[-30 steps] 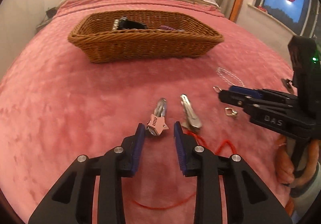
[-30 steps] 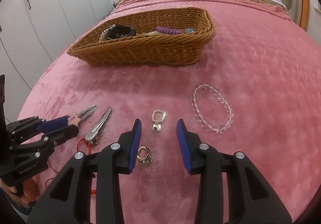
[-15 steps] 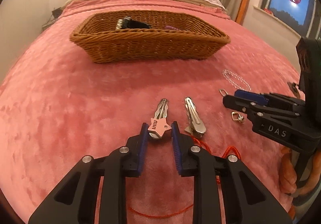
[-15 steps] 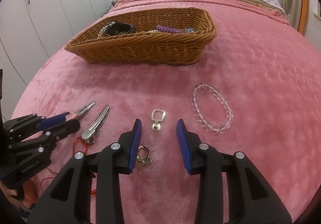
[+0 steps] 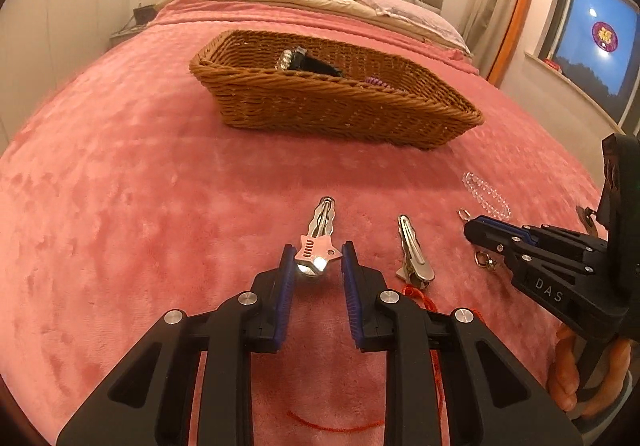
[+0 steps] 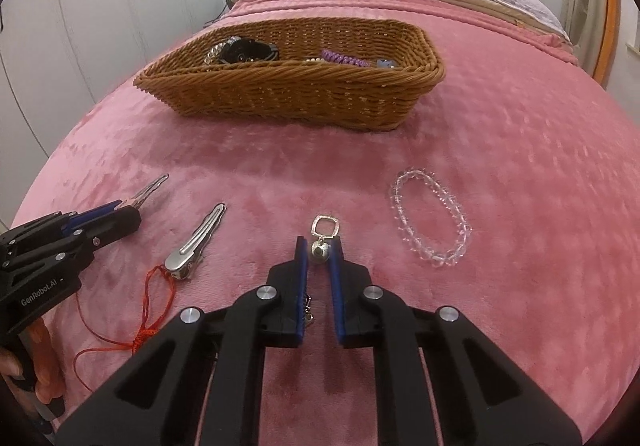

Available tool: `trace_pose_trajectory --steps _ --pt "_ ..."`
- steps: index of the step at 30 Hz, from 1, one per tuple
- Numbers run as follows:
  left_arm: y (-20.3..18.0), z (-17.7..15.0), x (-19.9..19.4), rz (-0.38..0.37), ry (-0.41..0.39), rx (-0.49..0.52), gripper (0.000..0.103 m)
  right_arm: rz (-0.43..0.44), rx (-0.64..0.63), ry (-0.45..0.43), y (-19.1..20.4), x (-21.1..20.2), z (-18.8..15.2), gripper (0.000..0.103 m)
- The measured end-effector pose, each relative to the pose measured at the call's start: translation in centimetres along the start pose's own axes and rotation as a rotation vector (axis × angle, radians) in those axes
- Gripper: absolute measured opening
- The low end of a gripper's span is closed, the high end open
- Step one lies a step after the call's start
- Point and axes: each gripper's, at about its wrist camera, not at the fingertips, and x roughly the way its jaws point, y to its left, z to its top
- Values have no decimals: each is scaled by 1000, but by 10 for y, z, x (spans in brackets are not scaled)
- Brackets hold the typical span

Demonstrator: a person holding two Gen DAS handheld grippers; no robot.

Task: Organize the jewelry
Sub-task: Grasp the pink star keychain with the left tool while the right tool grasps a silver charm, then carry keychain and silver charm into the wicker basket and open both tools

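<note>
My left gripper (image 5: 316,266) sits low in the centre of its view, jaws partly apart with the star clip (image 5: 319,246) between the tips; the star end fills most of the gap, and I cannot tell whether the pads touch it. The clip's wavy silver prong points up the frame toward the basket (image 5: 332,114), which lies in the upper middle on the pink blanket (image 5: 140,186). Just right of the star clip lies a plain silver clip (image 5: 414,254), its wide end near a red cord (image 5: 424,298) that loops down toward the bottom of the frame. At the right edge my right gripper (image 5: 476,232) reaches in, with a clear bead bracelet (image 5: 486,196) above it and a small metal charm (image 5: 484,260) just below its tip. In the right wrist view, the right gripper (image 6: 320,252) is narrow, its blue pads (image 6: 334,258) flanking a little bell on a square ring (image 6: 323,236); the bell sits between the tips and the ring lies just beyond them, but contact is unclear. A second charm (image 6: 308,310) peeks out lower, between the fingers. The bracelet (image 6: 430,222) lies to the right, apart from the gripper, the silver clip (image 6: 196,246) and red cord (image 6: 152,302) to the left, and the left gripper (image 6: 132,214) enters at the left edge over the star clip (image 6: 150,190). The basket (image 6: 296,94) in the upper centre holds a dark piece (image 6: 244,50), a purple coil (image 6: 344,59) and a small blue item (image 6: 386,64).
</note>
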Motion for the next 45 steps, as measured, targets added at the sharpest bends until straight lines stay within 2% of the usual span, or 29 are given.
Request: trace_pose_trajectory --steps 7,11,16,22,27,32,40,45 --pt "-1 4 -19 -25 -70 -1 22 31 22 -34 -6 -19 6 9" --pt "0 19 -38 -40 -133 -16 22 50 10 -80 -3 -41 20 9" --pt "3 57 -59 -19 -231 -10 22 52 -33 -183 4 -72 60 9" --pt "9 112 -48 15 -285 -28 22 31 -65 -252 8 -69 121 9" --pt "20 149 -11 44 -260 -62 22 53 -33 -203 -3 -31 170 9" --pt "27 159 22 62 -212 -70 22 74 40 -111 -22 20 199 9" --pt "32 153 56 68 -140 -71 22 2 63 21 -32 83 200 9" --pt "33 151 62 65 -125 -72 22 3 89 63 -38 97 196 9"
